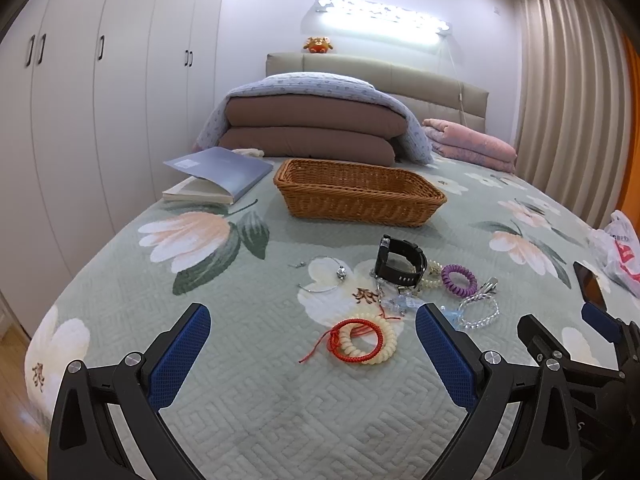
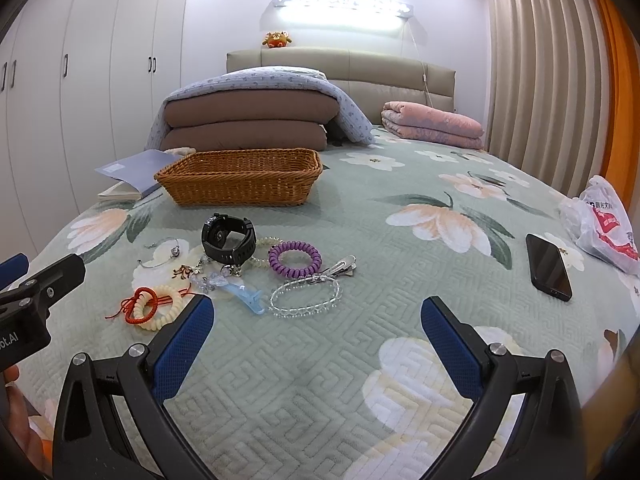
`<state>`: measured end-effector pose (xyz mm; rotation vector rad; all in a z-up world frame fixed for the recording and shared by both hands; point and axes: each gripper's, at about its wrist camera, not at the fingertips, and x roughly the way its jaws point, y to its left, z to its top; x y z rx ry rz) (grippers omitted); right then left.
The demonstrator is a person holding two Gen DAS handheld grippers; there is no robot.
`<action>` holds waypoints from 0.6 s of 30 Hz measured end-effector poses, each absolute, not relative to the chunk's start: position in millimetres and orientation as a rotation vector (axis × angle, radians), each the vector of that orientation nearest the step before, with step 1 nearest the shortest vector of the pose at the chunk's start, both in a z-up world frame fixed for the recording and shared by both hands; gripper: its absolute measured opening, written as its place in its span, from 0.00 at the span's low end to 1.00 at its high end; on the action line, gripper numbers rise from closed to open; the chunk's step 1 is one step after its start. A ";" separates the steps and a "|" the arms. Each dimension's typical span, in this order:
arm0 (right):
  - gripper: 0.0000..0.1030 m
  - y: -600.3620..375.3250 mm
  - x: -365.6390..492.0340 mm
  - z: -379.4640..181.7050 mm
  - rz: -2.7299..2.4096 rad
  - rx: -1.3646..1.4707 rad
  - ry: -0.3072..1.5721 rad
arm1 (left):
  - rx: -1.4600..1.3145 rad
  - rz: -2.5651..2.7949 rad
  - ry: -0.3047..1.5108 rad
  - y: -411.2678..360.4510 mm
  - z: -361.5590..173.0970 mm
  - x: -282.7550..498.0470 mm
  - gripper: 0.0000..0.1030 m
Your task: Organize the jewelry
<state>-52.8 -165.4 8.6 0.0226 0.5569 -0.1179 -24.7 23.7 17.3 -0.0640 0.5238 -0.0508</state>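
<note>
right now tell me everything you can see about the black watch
The black watch has a chunky round case and a matte strap that looks like rubber, closed into a loop. It stands on its edge on the green quilted bedspread, in front of the wicker basket but apart from it. It sits at the back of the jewelry pile; a pale bead bracelet and small charms appear to touch its base. Neither pair of tongs touches it.

One basket (image 1: 360, 194), one watch (image 1: 400, 260), perhaps three coil ties (image 2: 295, 259).

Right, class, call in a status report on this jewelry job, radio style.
Left gripper open, right gripper open, both empty. Jewelry pile loose on bedspread, wicker basket beyond it looks empty. Nothing blocking the path.
</note>
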 end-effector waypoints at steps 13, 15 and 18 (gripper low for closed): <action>1.00 -169.6 -54.3 7.3 -0.126 0.031 0.557 | -0.077 -0.057 0.534 22.9 17.3 -23.2 0.99; 1.00 -170.3 -53.3 7.1 -0.126 0.033 0.561 | -0.076 -0.056 0.534 22.7 17.1 -23.1 0.99; 1.00 -171.1 -51.8 6.7 -0.123 0.039 0.567 | -0.069 -0.055 0.537 21.6 16.7 -23.1 0.99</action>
